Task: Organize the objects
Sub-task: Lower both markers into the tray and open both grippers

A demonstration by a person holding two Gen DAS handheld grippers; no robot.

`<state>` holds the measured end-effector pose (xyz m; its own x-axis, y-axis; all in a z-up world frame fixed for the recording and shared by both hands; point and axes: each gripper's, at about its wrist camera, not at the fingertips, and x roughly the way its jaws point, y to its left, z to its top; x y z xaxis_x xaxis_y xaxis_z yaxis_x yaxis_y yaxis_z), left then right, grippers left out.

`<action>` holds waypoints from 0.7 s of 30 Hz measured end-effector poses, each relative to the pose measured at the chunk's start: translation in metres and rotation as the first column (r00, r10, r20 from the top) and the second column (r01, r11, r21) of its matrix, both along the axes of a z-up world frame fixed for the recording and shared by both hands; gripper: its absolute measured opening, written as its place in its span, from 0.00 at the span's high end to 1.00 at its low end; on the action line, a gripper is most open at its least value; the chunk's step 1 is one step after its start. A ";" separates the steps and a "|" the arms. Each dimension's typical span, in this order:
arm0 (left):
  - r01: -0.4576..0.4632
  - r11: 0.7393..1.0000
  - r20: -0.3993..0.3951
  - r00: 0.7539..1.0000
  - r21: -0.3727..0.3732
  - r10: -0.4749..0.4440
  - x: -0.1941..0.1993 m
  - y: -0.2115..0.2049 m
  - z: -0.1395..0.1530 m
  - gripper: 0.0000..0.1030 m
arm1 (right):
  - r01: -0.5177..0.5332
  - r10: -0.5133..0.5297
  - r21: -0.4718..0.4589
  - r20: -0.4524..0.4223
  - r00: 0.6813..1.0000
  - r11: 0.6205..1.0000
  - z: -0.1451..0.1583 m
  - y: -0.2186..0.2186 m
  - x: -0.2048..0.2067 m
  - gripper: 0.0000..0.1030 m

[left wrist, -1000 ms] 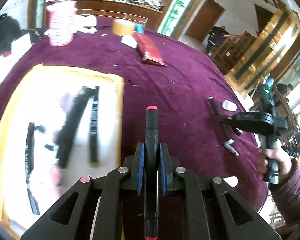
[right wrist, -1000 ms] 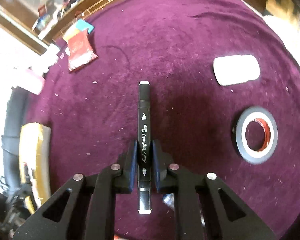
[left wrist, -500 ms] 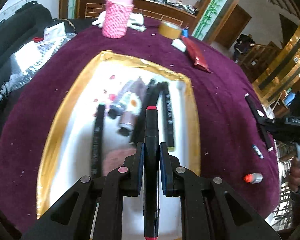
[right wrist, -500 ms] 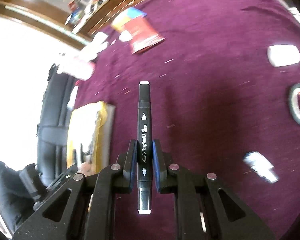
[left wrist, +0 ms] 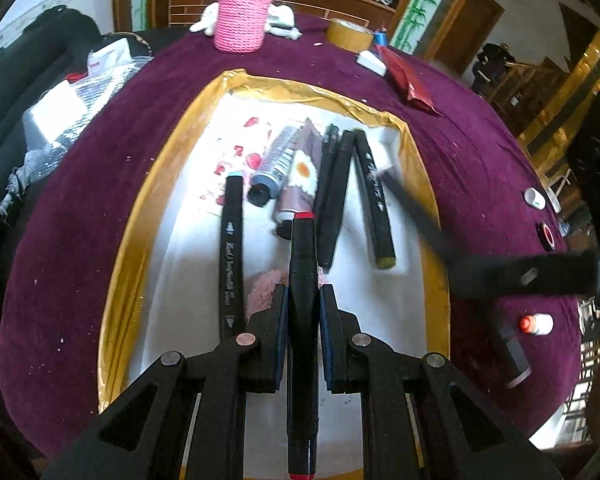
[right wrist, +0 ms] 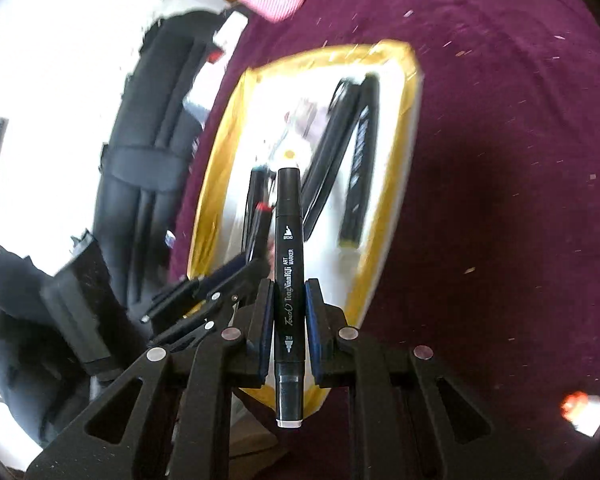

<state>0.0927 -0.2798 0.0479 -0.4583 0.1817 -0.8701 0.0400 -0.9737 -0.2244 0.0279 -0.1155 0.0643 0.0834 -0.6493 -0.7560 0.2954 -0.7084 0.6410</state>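
- Both hands have swung in from the bare purple cloth, and the gold-rimmed white tray (left wrist: 120, 272) now fills the view ahead of the left gripper (left wrist: 303, 336), where a second ago it lay off to that tool's left.
- The left gripper is clenched on a red-capped black marker (left wrist: 302, 280), its red tip pointing out over the tray's middle, above the stored items.
- The right gripper (right wrist: 287, 320) has travelled further: a second ago only cloth, a white eraser-like block and a tape roll lay before it; now the tray sits dead ahead. It is clamped on a black art marker (right wrist: 288, 280) with a white end cap.
- Judgement: both markers look ready to be dropped among those already stored, so two more items are about to be tidied.
- Already lying in the tray beyond the left tool's tip: several black markers (left wrist: 231, 256), plus two tubes (left wrist: 278, 164).
- In the left view the right gripper comes in from the right as a dark smear, too blurred to read its jaws there.
- In the right view the tray contents streak with motion; a small red-and-white thing at the low right edge is cut off and unidentifiable.
- Small caps and a black-and-red tape roll (left wrist: 547, 236), off to the left tool's right on the cloth, remain loose.
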 end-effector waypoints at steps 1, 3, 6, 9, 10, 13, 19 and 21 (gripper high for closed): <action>0.005 1.000 0.001 1.000 -0.008 -0.005 0.000 0.000 0.000 0.89 | -0.021 0.021 0.027 -0.009 1.000 0.999 -0.003 -0.010 0.005 0.87; 0.002 1.000 -0.002 1.000 -0.013 -0.002 0.000 -0.004 0.002 0.89 | -0.050 0.052 0.063 -0.032 0.998 0.997 -0.005 -0.021 0.012 0.87; -0.030 0.999 -0.004 1.000 0.012 0.030 -0.001 -0.019 0.001 0.89 | -0.084 0.093 0.120 -0.074 0.993 0.989 -0.007 -0.036 0.020 0.87; -0.060 0.998 0.004 0.998 0.032 0.060 -0.004 -0.034 -0.002 0.89 | -0.099 0.119 0.176 -0.106 0.987 0.979 -0.011 -0.046 0.026 0.87; -0.065 0.997 0.006 0.998 0.033 0.065 -0.005 -0.037 -0.003 0.88 | -0.101 0.123 0.188 -0.108 0.987 0.977 -0.014 -0.048 0.026 0.87; -0.057 0.997 0.009 0.998 0.048 0.057 -0.007 -0.039 -0.005 0.88 | -0.100 0.125 0.216 -0.105 0.987 0.971 -0.023 -0.055 0.028 0.87; -0.033 0.998 0.006 0.999 0.052 0.032 -0.010 -0.035 -0.005 0.84 | -0.096 0.125 0.249 -0.104 0.987 0.964 -0.031 -0.065 0.028 0.87; -0.047 0.997 0.009 0.999 0.058 0.047 -0.010 -0.038 -0.003 0.71 | -0.093 0.123 0.259 -0.105 0.987 0.961 -0.032 -0.067 0.028 0.87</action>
<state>0.0826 -0.3178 0.0453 -0.4613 0.2103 -0.8620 0.0871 -0.9561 -0.2799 0.0561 -0.1825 0.0321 0.0421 -0.4280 -0.9028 0.4422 -0.8023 0.4009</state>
